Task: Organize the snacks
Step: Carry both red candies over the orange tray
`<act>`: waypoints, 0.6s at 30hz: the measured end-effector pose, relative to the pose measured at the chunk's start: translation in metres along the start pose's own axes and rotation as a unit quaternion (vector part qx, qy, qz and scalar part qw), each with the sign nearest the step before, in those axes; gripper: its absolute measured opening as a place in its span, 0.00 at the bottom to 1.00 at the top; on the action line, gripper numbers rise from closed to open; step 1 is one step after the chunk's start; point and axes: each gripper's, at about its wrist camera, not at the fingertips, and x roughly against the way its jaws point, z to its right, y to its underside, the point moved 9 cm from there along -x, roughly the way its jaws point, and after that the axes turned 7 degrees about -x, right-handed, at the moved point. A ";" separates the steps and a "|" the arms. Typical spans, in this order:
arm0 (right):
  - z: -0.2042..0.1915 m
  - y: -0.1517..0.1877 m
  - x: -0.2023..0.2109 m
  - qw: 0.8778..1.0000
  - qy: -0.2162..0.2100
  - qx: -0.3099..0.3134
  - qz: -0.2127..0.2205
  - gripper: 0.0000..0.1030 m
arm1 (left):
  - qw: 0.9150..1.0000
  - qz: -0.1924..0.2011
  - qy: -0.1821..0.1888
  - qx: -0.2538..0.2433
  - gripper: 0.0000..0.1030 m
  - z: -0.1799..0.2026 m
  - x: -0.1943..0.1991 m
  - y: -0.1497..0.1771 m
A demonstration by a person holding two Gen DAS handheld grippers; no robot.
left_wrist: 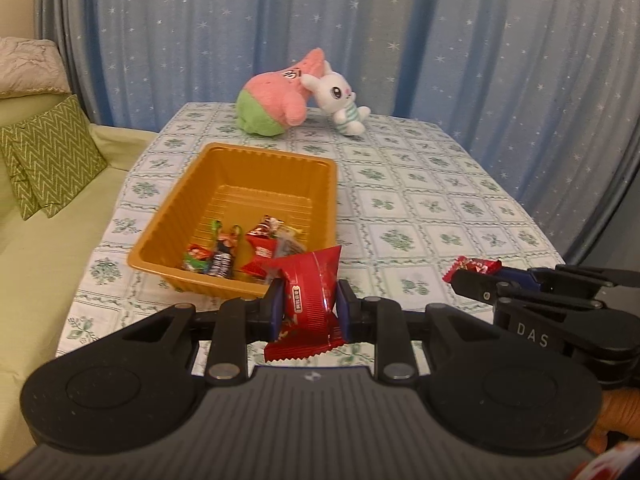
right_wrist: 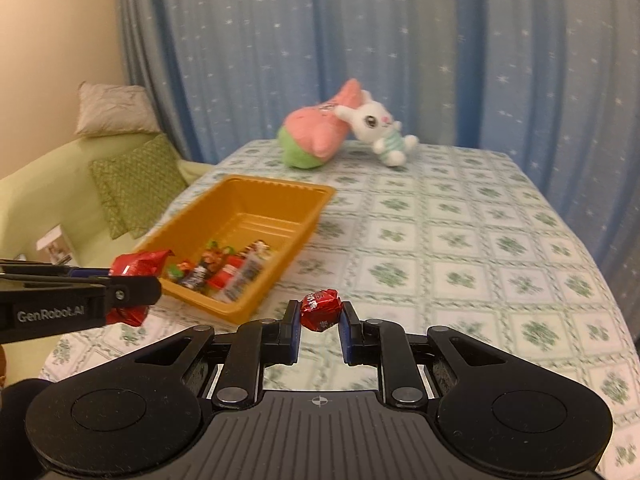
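An orange tray sits on the table and holds several wrapped snacks at its near end. My left gripper is shut on a large red snack packet, held just in front of the tray's near rim; it also shows in the right wrist view. My right gripper is shut on a small red wrapped candy, above the tablecloth to the right of the tray; the candy also shows in the left wrist view.
Two plush toys, a pink and green one and a white rabbit, lie at the table's far edge. A green sofa with cushions stands left. Blue curtains hang behind.
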 end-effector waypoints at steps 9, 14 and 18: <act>-0.027 -0.019 -0.039 1.000 -0.021 0.007 -0.008 0.19 | 1.000 0.002 -0.013 -0.001 0.23 -0.034 -0.015 -0.017; -0.034 -0.031 -0.063 1.000 -0.025 0.007 -0.014 0.19 | 1.000 0.002 -0.013 -0.005 0.23 -0.051 -0.032 -0.031; -0.038 -0.041 -0.084 0.999 -0.027 0.007 -0.019 0.19 | 1.000 0.000 -0.015 -0.011 0.23 -0.062 -0.046 -0.041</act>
